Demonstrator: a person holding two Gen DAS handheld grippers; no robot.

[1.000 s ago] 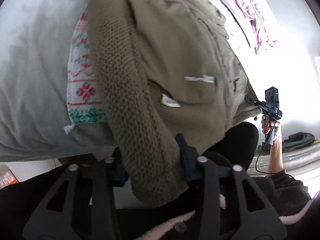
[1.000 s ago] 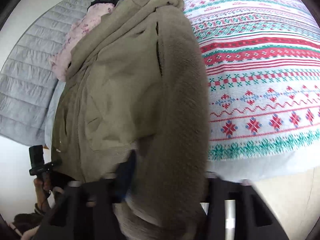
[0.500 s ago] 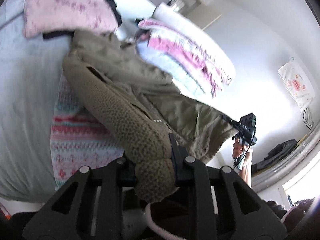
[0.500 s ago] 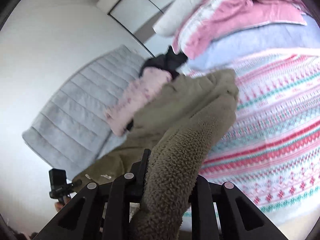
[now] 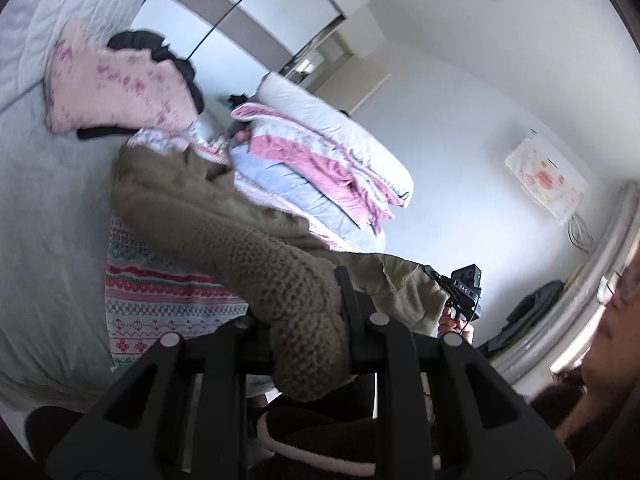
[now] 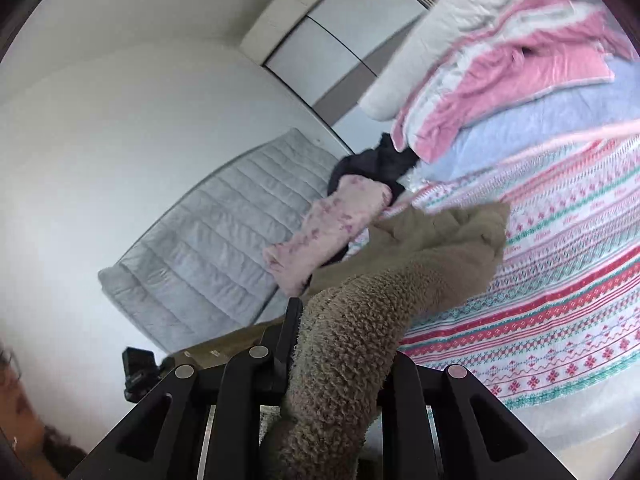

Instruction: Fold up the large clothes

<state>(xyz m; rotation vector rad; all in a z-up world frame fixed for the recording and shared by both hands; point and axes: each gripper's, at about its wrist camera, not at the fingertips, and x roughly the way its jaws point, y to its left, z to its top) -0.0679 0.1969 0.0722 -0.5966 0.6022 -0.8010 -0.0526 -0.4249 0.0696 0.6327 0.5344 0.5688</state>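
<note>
Both tools, left [image 5: 304,320] and right [image 6: 344,356], still clamped on fleece jacket [image 5: 248,240] sleeves (now lifted higher off bed [image 5: 48,208]).

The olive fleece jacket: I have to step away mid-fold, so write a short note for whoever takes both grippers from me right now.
Left gripper: shut on one fuzzy sleeve of the olive fleece jacket.
Right gripper: shut on the other sleeve.
Position: both sleeve ends are raised toward the cameras; the jacket body stretches away over the patterned blanket on the bed. A pink floral garment on a dark one lies beyond it; stacked bedding is further back.
Done: jacket gripped at both sleeves.
Left: no fold is visible yet. Probably lay it flat, fold the sleeves in, then fold the body.
</note>
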